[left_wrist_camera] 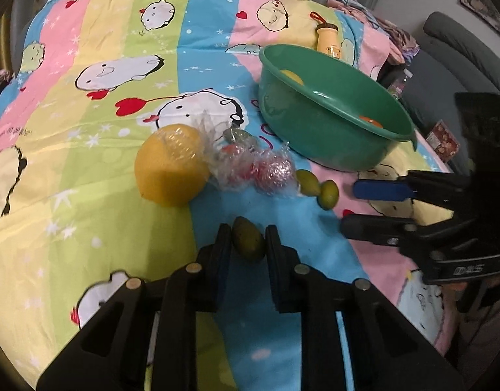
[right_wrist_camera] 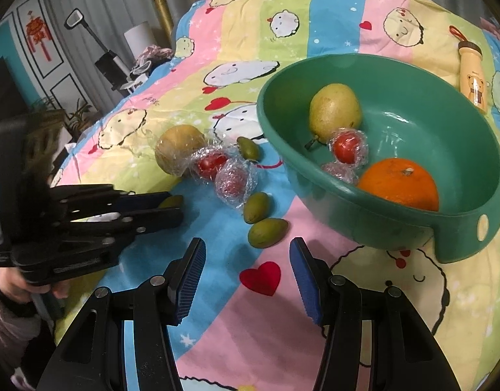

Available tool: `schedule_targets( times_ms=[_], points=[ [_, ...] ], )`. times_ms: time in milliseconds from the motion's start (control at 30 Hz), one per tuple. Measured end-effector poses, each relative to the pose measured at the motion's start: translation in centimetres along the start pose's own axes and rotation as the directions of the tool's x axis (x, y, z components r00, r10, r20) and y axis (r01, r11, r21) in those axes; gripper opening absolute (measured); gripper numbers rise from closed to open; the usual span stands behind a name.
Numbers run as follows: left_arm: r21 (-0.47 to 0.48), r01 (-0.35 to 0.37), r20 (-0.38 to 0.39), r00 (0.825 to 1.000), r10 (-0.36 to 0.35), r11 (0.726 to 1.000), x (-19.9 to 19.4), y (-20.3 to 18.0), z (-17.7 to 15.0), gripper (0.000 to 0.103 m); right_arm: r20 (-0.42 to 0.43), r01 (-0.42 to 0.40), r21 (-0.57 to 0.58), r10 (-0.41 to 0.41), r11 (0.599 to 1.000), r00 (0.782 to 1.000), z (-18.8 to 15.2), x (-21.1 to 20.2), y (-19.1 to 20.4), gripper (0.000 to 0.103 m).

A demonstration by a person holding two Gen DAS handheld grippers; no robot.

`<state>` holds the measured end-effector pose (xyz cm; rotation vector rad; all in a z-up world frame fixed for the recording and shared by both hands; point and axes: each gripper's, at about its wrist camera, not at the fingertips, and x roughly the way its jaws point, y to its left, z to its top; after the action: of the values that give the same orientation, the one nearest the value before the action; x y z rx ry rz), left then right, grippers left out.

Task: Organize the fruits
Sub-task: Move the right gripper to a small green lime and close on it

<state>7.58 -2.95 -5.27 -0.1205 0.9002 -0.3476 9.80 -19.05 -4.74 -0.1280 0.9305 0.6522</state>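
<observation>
Left tongs [left_wrist_camera: 248,239] closed on 1 small green fruit [left_wrist_camera: 248,239], its pads pressed against both sides; in the right wrist view only a yellow-green sliver of this fruit shows between the tips [right_wrist_camera: 171,201]. Right tongs [right_wrist_camera: 248,254] open and empty, hovering low over the sheet [left_wrist_camera: 119,49], tips pointing toward the loose fruit. The surface is covered by a striped cartoon-print sheet.

Green basin [right_wrist_camera: 478,150], right of centre, holds 1 pear [right_wrist_camera: 334,110], 1 orange [right_wrist_camera: 399,184] and 1 red fruit in plastic wrap [right_wrist_camera: 347,146], with a 2nd wrapped piece just beside the orange. The wrapped red fruit touches the pear.

Loose on the sheet, left of the basin: 1 large yellow fruit in plastic wrap [left_wrist_camera: 170,164]; touching it, 2 wrapped red fruits [right_wrist_camera: 223,171]; and 3 small green fruits, 2 of them [right_wrist_camera: 263,221] lying together just ahead of the right tongs and 1 [right_wrist_camera: 248,148] farther back, near the basin wall.

A cream bottle [right_wrist_camera: 473,78] with an orange loop lies on the sheet beyond the basin. A hand [right_wrist_camera: 25,285] and sleeve show under the left tool.
</observation>
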Motion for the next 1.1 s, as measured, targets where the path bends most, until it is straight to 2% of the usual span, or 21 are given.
schedule_targets(
  times_ms=[233,400,500,667,900,1100],
  points=[
    [-0.101,0.042,0.029,0.999,-0.04,0.994,-1.7,1.4,-0.6,0.021,-0.016,0.043,-0.004,-0.043,0.999,0.999,0.0,1.5,0.8,0.054],
    [-0.12,0.061,0.036,0.998,-0.057,0.991,-2.4,1.5,-0.7,0.021,-0.002,0.1,0.002,-0.1,0.995,0.995,0.3,2.0,0.7,0.054],
    [-0.123,0.071,0.045,0.997,-0.066,0.99,-2.7,1.3,-0.6,0.021,0.005,0.129,-0.025,-0.129,0.991,0.992,0.6,2.3,1.0,0.048],
    [-0.124,0.074,0.048,0.996,-0.069,0.99,-2.8,1.4,-0.6,0.021,0.01,0.148,-0.046,-0.147,0.988,0.989,0.8,2.8,1.4,0.045],
    [-0.125,0.075,0.043,0.997,-0.07,0.989,-2.7,1.5,-0.5,0.021,0.007,0.145,-0.051,-0.145,0.988,0.989,0.7,2.5,0.9,0.025],
    [-0.122,0.076,0.038,0.997,-0.072,0.99,-2.6,1.5,-0.6,0.021,0.02,0.13,-0.039,-0.129,0.991,0.991,0.4,2.0,0.7,0.025]
  ],
)
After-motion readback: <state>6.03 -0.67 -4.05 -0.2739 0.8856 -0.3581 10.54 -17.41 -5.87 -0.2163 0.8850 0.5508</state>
